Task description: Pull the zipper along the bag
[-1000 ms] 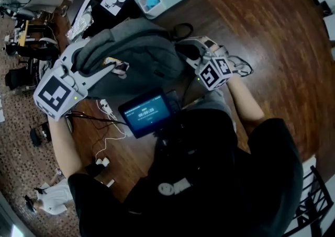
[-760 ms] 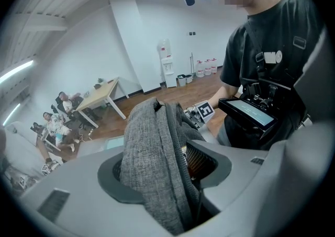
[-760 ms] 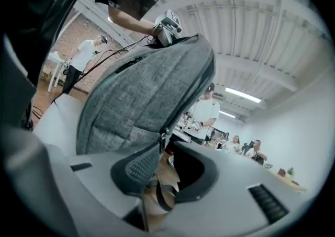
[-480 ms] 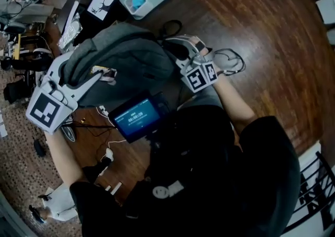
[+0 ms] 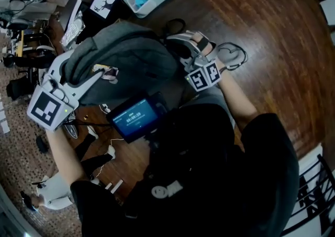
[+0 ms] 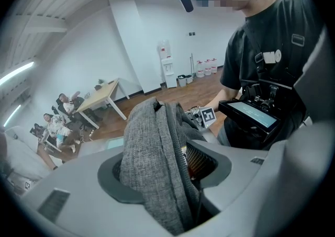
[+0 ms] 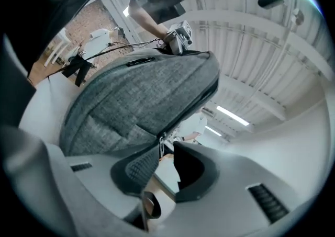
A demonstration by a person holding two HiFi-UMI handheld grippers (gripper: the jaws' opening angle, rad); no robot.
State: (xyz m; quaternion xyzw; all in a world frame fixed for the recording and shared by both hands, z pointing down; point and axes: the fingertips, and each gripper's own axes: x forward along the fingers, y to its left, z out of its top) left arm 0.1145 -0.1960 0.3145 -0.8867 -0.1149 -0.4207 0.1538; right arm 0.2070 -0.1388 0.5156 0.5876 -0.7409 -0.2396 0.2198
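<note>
One grey bag: left tongs clamp it, right tongs, just opened, straddle its zipper pull.

Bright, even light poured down from the ceiling strips, and the wooden floor wore a soft sheen with no hard shadows. Fisheye bending curled every edge; black corners ringed both gripper views. The bag showed a sharp weave; whatever sat nearest the lens smeared soft.
</note>
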